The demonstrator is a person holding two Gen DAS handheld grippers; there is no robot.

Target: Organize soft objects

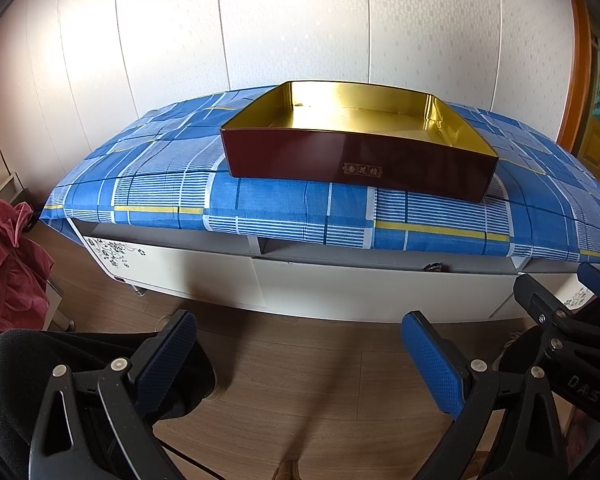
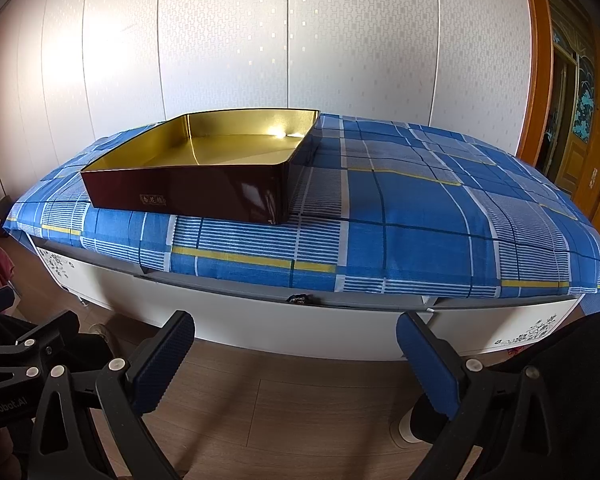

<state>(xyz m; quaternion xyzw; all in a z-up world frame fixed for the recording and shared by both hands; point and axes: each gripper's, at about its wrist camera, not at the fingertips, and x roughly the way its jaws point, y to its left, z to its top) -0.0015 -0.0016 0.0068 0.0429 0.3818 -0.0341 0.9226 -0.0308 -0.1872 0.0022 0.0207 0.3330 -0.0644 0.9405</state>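
The box (image 1: 360, 156) is dark maroon outside, shiny gold inside, with a small gold label (characters too small to read). The cloth (image 2: 420, 240) is blue plaid with white stripes and yellow lines. The bench (image 2: 300, 328) is white with black floral motifs. The claw pads (image 2: 164, 364) are blue on black frames. The floor (image 1: 300, 380) is brown wood-grain.

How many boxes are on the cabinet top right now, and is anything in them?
1. A dark red box with a gold lining sits on the blue plaid cloth, left of centre in the right wrist view. Its visible interior looks empty, though the near wall hides part of the floor.
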